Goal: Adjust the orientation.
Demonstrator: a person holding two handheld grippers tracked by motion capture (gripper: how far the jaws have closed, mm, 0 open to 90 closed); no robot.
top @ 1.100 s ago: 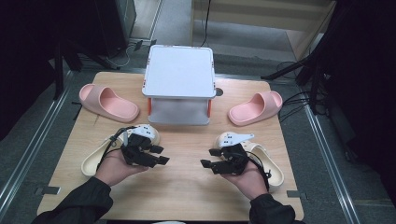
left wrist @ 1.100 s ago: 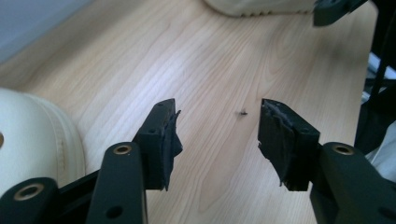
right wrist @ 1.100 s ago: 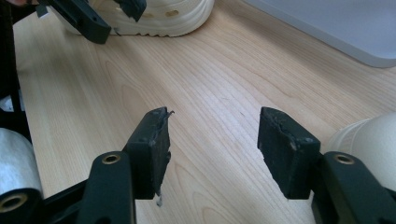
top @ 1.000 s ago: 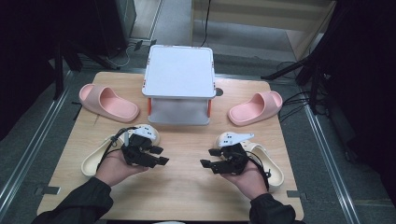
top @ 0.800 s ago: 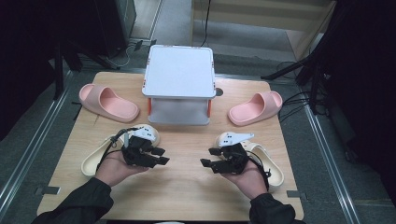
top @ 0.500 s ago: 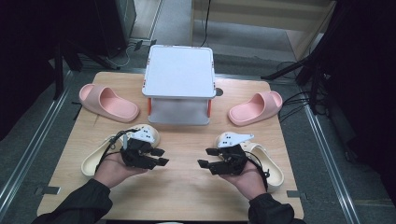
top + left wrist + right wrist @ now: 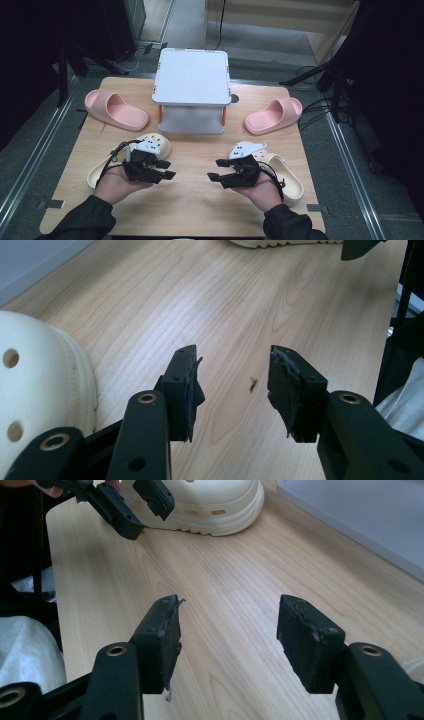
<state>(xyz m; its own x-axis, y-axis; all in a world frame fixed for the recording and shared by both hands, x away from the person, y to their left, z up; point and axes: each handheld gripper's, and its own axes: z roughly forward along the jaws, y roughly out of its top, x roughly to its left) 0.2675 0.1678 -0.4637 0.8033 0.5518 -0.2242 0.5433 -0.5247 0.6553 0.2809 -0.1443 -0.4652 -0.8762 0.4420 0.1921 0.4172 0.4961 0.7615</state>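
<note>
so, far out to the left of the left gripper (image 7: 167, 169): a pale pink foam slide sandal (image 7: 115, 109), lying flat near the table's back-left corner, well apart from the jaws. closer in, just behind and left of that gripper: a cream perforated foam clog (image 7: 152, 147), partly covered by the hand, its holed toe bulging beside the left jaw in the left gripper view (image 7: 45, 385). jaws spread and empty, hovering low over the light wooden tabletop (image 7: 190, 200), pointed toward the middle rather than at the clog; judged a ready pose, not a grasp.

straight ahead and between both grippers, further back: a white square-topped plastic stand with red-orange posts (image 7: 192, 82), probably the place meant for the shoes, hence its central spot within reach of both hands.

then the right gripper (image 7: 216, 170), likewise spread wide with nothing between the pads, aimed inward at its partner; in the right gripper view (image 7: 227, 645) bare wood between the jaws and the left-hand clog beyond. behind and under the right hand: a second cream foam clog (image 7: 286, 176), near the wrist. far right and back: a second pink slide sandal (image 7: 274, 115), well apart.
</note>
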